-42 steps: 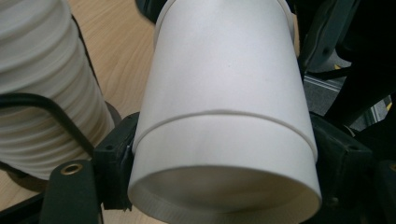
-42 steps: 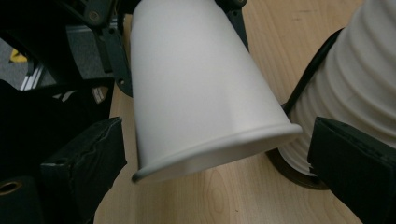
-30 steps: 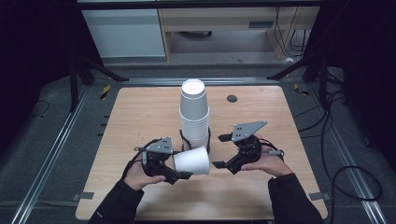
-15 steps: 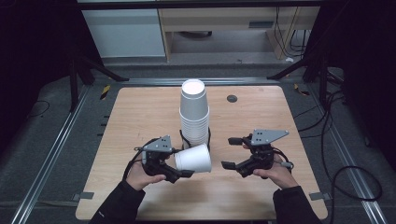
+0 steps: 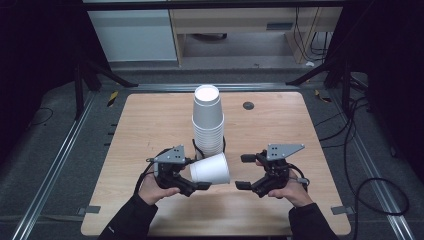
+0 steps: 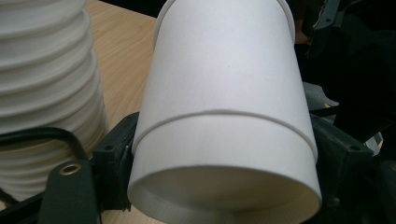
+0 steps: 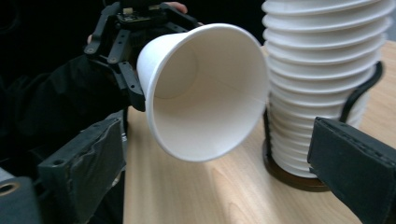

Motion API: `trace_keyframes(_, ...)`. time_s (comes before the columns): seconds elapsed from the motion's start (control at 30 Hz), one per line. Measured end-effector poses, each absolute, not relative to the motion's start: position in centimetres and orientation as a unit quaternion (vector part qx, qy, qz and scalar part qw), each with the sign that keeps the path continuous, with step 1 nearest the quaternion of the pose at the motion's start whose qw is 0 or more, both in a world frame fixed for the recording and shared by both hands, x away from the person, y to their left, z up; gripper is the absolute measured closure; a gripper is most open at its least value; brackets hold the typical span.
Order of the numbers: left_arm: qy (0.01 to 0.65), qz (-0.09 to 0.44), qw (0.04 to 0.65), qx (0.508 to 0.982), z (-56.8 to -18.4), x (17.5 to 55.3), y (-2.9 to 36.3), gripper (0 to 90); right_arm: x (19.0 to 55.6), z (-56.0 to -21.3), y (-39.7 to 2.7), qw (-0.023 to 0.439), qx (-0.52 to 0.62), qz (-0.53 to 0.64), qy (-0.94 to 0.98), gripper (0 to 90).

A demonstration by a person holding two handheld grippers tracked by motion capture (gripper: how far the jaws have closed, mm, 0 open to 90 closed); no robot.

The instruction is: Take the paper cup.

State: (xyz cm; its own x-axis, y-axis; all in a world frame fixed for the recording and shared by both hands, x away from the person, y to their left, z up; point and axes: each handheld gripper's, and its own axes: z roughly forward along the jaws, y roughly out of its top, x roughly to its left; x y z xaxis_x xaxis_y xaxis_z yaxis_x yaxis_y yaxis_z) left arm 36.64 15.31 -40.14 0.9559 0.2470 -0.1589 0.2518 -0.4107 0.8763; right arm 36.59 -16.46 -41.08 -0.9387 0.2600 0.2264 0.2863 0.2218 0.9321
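1. A single white paper cup (image 5: 210,169) is found lying on its side above the light wooden table (image 5: 150,125), pinched across its base end by the left gripper (image 5: 192,184). In the left gripper view the cup's wall (image 6: 224,93) is seen pressed between two black jaws, one at each side.
2. The cup's open mouth (image 7: 205,100) is turned toward the right gripper (image 5: 243,171); its bare white inside is seen in the right gripper view.
3. The held cup is located just in front of a tall stack of white paper cups (image 5: 208,120), which stands upside down in a dark round holder (image 7: 299,179) near the table's middle. Contact between cup and stack cannot be settled.
4. The right gripper's jaws are spread wide, and nothing is held between them. The jaws have just been opening. The gripper is placed near the cup's mouth, clear of it.
5. No brand, label or legible writing is observed on the cup, the stack or the grippers.
6. Compared with one second ago: the right gripper, then close against the cup's mouth, is now drawn off to the right. The left gripper and cup are unchanged in place.
7. A small dark round disc (image 5: 248,105) is noted on the table's far side, well apart from the work.
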Motion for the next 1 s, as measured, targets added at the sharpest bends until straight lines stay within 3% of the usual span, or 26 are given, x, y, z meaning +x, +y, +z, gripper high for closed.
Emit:
trace_keyframes(0.17,0.140,-0.003,0.531,0.836,-40.4,36.6,14.9,21.7,36.3,-41.1,-16.0,0.028,-0.156,-0.592,-0.790,3.1)
trace_keyframes(0.6,0.109,-0.030,0.550,0.827,-41.0,36.4,14.0,21.8,36.0,-41.0,-15.6,0.023,-0.147,-0.589,-0.794,3.2)
trace_keyframes(1.0,0.103,-0.024,0.551,0.827,-41.0,36.3,13.9,21.8,36.0,-41.4,-15.1,0.028,-0.144,-0.583,-0.799,3.1)
